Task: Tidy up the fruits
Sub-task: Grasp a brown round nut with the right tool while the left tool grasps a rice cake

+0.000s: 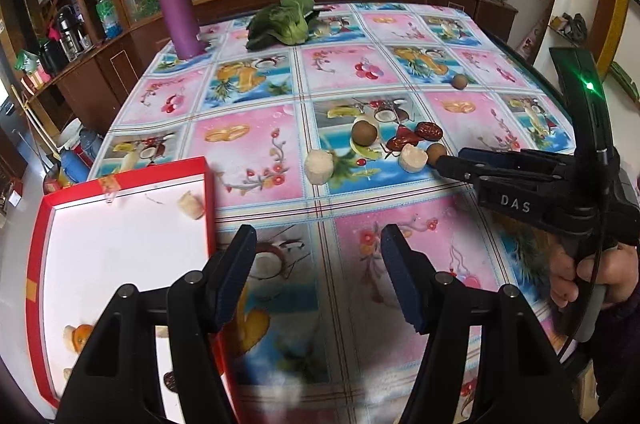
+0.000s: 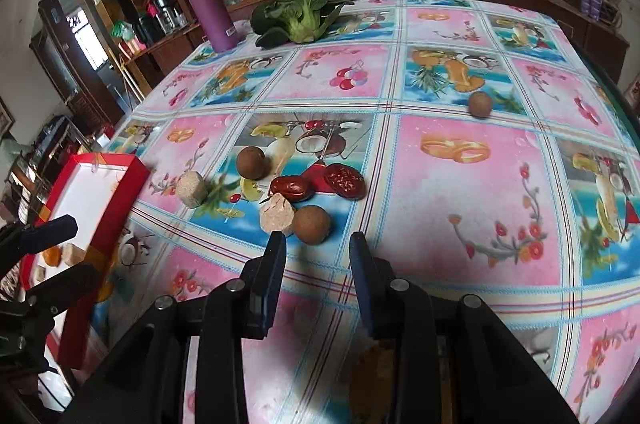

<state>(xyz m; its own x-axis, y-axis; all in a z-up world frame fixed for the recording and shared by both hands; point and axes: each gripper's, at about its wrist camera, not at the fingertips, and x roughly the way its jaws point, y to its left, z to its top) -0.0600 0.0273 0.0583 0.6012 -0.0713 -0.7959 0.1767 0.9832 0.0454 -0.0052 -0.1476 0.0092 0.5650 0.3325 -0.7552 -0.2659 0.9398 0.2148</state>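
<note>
- Tablecloth (image 2: 460, 207): glossy, smooth plastic-looking sheet printed with fruit.
- Box (image 1: 52, 201): red rim with a shiny finish, white matt inside, looks like card.
- Longans (image 2: 312, 224): brown, matt, finely rough skin.
- Dates (image 2: 344, 181): dark red, glossy, wrinkled skin.
- Pale chunks (image 2: 276, 214): beige, rough, crumbly-looking faces.
- Flask (image 1: 178, 9): purple, smooth, satin finish.
- Greens (image 2: 298, 11): leafy, slightly waxy.
- Left gripper (image 1: 318, 276): black matt plastic, metal pins, dark blue ribbed pads (image 1: 400, 284).
- Right gripper (image 2: 318, 276): same black plastic, blue pads.
- Cabinet (image 1: 120, 59): brown polished wood.
</note>
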